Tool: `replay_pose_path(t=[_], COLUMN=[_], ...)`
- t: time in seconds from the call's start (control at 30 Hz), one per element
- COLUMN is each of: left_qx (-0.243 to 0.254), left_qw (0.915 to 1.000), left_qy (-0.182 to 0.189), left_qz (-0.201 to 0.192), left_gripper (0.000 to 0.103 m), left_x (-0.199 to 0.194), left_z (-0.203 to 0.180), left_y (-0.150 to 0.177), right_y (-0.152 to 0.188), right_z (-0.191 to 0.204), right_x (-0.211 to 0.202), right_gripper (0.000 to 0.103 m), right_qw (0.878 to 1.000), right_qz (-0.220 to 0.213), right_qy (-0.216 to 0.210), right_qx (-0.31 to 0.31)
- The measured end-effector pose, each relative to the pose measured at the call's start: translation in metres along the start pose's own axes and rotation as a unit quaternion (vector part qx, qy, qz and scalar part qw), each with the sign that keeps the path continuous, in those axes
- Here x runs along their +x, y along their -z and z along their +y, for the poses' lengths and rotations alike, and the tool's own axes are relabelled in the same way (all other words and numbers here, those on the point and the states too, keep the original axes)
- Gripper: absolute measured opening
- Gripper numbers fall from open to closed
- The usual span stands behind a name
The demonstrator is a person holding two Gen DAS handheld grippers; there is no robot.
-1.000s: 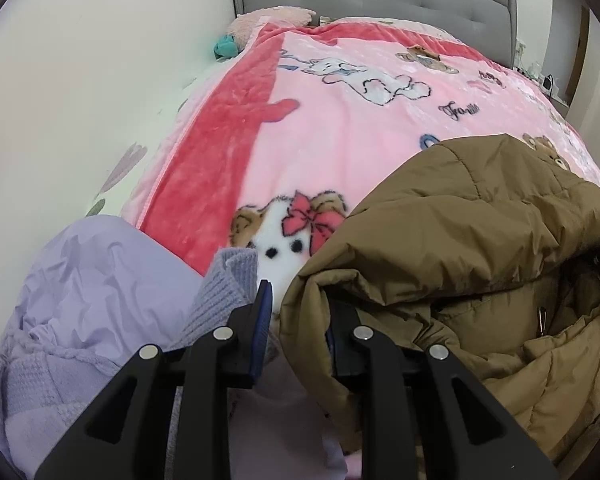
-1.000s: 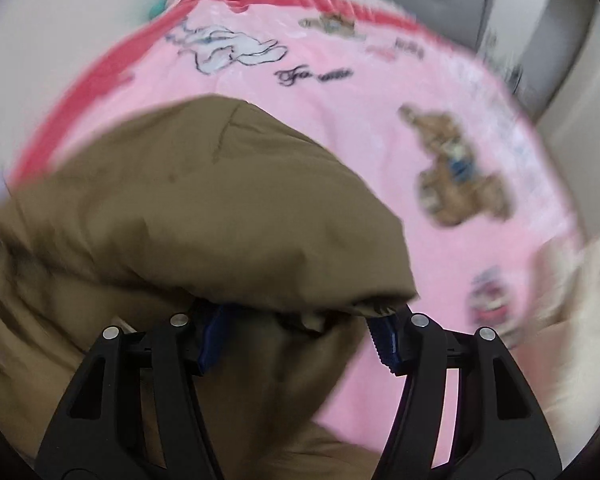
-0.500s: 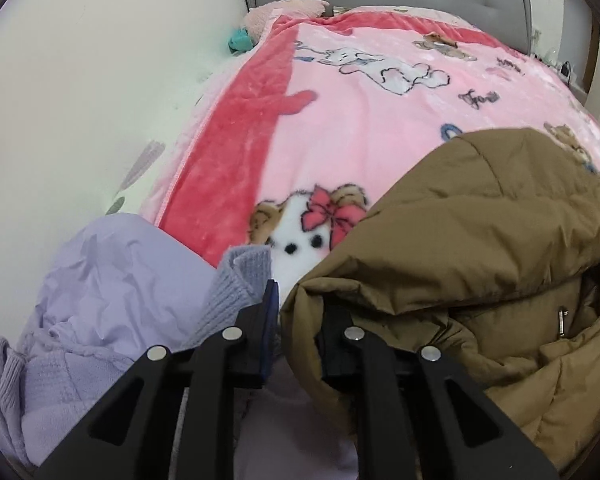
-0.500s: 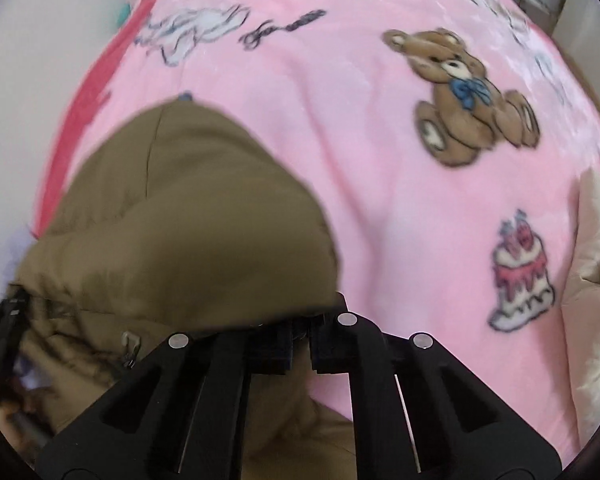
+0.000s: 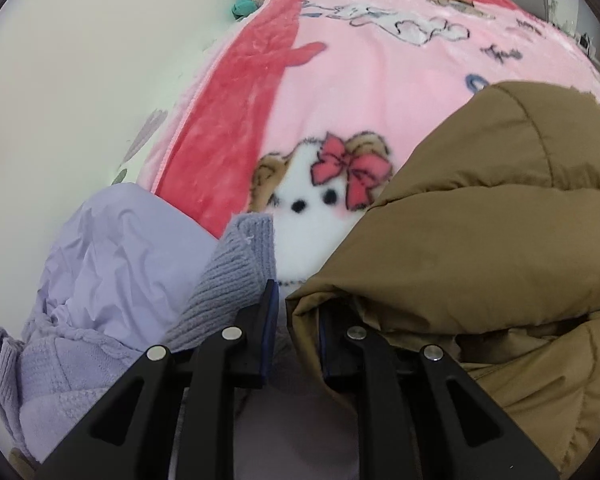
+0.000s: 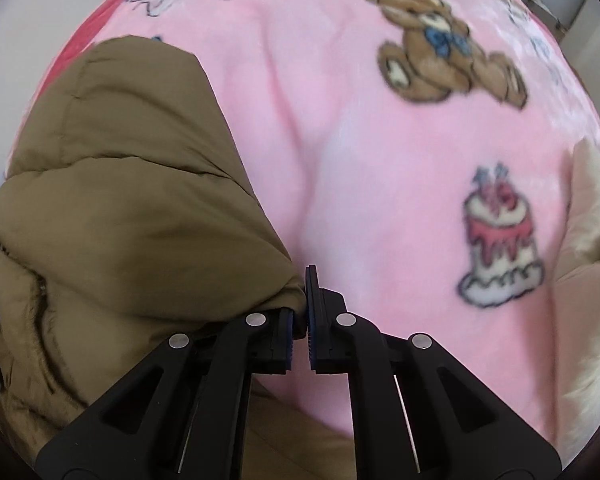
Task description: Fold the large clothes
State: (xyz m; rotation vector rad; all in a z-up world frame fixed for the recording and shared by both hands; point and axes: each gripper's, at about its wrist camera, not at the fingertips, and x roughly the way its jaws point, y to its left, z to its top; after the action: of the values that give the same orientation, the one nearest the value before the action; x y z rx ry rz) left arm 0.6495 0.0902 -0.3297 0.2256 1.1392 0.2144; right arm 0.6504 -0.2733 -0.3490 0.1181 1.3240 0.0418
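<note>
Right claw (image 6: pixel 300 320) pressed together now, snapped in from a wide spread a moment ago, pinching the near corner of the brown puffer jacket (image 6: pixel 132 200). Left claw (image 5: pixel 296 320) nearly closed, clamped on the jacket's opposite corner (image 5: pixel 460 248), fabric bunched between the pads; jaws opening a touch in the last half second, grip apparently intact. Jacket lying doubled over on the pink blanket (image 6: pixel 340 152) of the bed, lower in both views than a second ago. To the jacket's left, a lilac garment (image 5: pixel 112 256) with a grey knit cuff (image 5: pixel 240 264); to its right, a cream cushion (image 6: pixel 588 232). Both corners secured: fold seemingly ready to be laid flat or carried over.
</note>
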Motion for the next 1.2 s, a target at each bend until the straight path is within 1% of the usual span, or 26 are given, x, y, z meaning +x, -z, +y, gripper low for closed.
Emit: replay_pose_path(t=[0.03, 0.07, 0.1, 0.13, 0.2, 0.23, 0.27, 0.3, 0.33, 0.37, 0.43, 0.47, 0.5, 0.53, 0.57, 0.6, 0.63, 0.67, 0.7, 0.77, 0.8, 0.87, 0.93, 1.0, 1.1, 1.2], left_qx=[0.003, 0.002, 0.0, -0.005, -0.021, -0.037, -0.055, -0.064, -0.073, -0.085, -0.095, -0.101, -0.107, -0.109, -0.104, -0.101, -0.097, -0.09, -0.076, -0.051, -0.041, -0.039, -0.048, -0.056, -0.066, -0.044], left_qw=[1.0, 1.0, 0.9997, 0.999, 0.9967, 0.9949, 0.9913, 0.989, 0.9864, 0.981, 0.9742, 0.9692, 0.9652, 0.9637, 0.9637, 0.9636, 0.963, 0.9625, 0.9649, 0.9729, 0.9773, 0.9829, 0.9851, 0.9842, 0.9827, 0.9892], left_qy=[-0.001, 0.003, 0.015, 0.029, 0.055, 0.068, 0.088, 0.094, 0.097, 0.107, 0.124, 0.132, 0.137, 0.144, 0.16, 0.174, 0.189, 0.204, 0.207, 0.196, 0.183, 0.167, 0.158, 0.167, 0.173, 0.14], left_qz=[-0.002, -0.007, -0.017, -0.033, -0.056, -0.065, -0.08, -0.095, -0.112, -0.138, -0.163, -0.182, -0.196, -0.197, -0.186, -0.176, -0.166, -0.155, -0.142, -0.112, -0.099, -0.068, -0.048, -0.019, -0.009, -0.007], left_gripper=[0.02, 0.02, 0.021, 0.024, 0.035, 0.048, 0.062, 0.069, 0.077, 0.078, 0.078, 0.078, 0.078, 0.078, 0.078, 0.078, 0.078, 0.078, 0.078, 0.078, 0.078, 0.077, 0.075, 0.075, 0.076, 0.076], left_x=[0.0, -0.002, -0.006, -0.012, -0.025, -0.032, -0.044, -0.052, -0.06, -0.073, -0.088, -0.096, -0.102, -0.104, -0.101, -0.099, -0.096, -0.093, -0.086, -0.07, -0.061, -0.041, -0.025, -0.004, 0.01, 0.015], left_z=[0.0, 0.001, 0.005, 0.012, 0.026, 0.034, 0.046, 0.052, 0.059, 0.07, 0.081, 0.085, 0.087, 0.086, 0.081, 0.074, 0.066, 0.055, 0.042, 0.02, 0.012, 0.005, 0.01, 0.017, 0.023, 0.011], left_y=[0.001, 0.001, 0.003, 0.006, 0.008, 0.01, 0.014, 0.016, 0.02, 0.026, 0.029, 0.029, 0.026, 0.02, 0.011, 0.004, -0.003, -0.01, -0.018, -0.028, -0.031, -0.031, -0.025, -0.015, -0.008, -0.008], right_y=[0.001, 0.003, 0.005, 0.007, 0.014, 0.017, 0.022, 0.026, 0.031, 0.034, 0.035, 0.035, 0.03, 0.025, 0.014, 0.005, -0.005, -0.012, -0.018, -0.022, -0.023, -0.02, -0.014, -0.009, -0.005, -0.004], right_z=[0.002, 0.003, 0.003, 0.002, -0.007, -0.012, -0.017, -0.022, -0.025, -0.025, -0.018, -0.012, -0.005, 0.002, 0.016, 0.024, 0.036, 0.043, 0.051, 0.06, 0.064, 0.065, 0.062, 0.055, 0.045, 0.047], right_x=[0.001, -0.002, -0.009, -0.015, -0.035, -0.042, -0.054, -0.065, -0.077, -0.087, -0.104, -0.115, -0.12, -0.122, -0.119, -0.114, -0.108, -0.104, -0.098, -0.089, -0.084, -0.073, -0.063, -0.049, -0.028, -0.013], right_gripper=[0.008, 0.012, 0.013, 0.013, 0.023, 0.026, 0.036, 0.044, 0.045, 0.045, 0.045, 0.045, 0.045, 0.045, 0.043, 0.039, 0.037, 0.036, 0.036, 0.036, 0.036, 0.036, 0.036, 0.035, 0.035, 0.035], right_qw=[1.0, 1.0, 0.999, 0.999, 0.997, 0.996, 0.993, 0.991, 0.987, 0.984, 0.978, 0.97, 0.966, 0.963, 0.963, 0.965, 0.967, 0.967, 0.968, 0.971, 0.974, 0.977, 0.979, 0.982, 0.985, 0.987], right_qz=[-0.001, -0.013, -0.026, -0.037, -0.067, -0.078, -0.093, -0.109, -0.129, -0.147, -0.177, -0.202, -0.212, -0.218, -0.206, -0.194, -0.184, -0.181, -0.177, -0.161, -0.152, -0.134, -0.13, -0.116, -0.095, -0.086], right_qy=[0.001, 0.003, -0.002, -0.008, -0.039, -0.05, -0.065, -0.079, -0.092, -0.102, -0.11, -0.13, -0.141, -0.152, -0.159, -0.159, -0.157, -0.156, -0.151, -0.142, -0.136, -0.121, -0.106, -0.099, -0.107, -0.094], right_qx=[-0.002, -0.01, -0.02, -0.024, -0.024, -0.02, -0.016, -0.014, -0.016, -0.022, -0.027, -0.037, -0.045, -0.054, -0.065, -0.071, -0.08, -0.088, -0.095, -0.101, -0.102, -0.11, -0.115, -0.114, -0.095, -0.093])
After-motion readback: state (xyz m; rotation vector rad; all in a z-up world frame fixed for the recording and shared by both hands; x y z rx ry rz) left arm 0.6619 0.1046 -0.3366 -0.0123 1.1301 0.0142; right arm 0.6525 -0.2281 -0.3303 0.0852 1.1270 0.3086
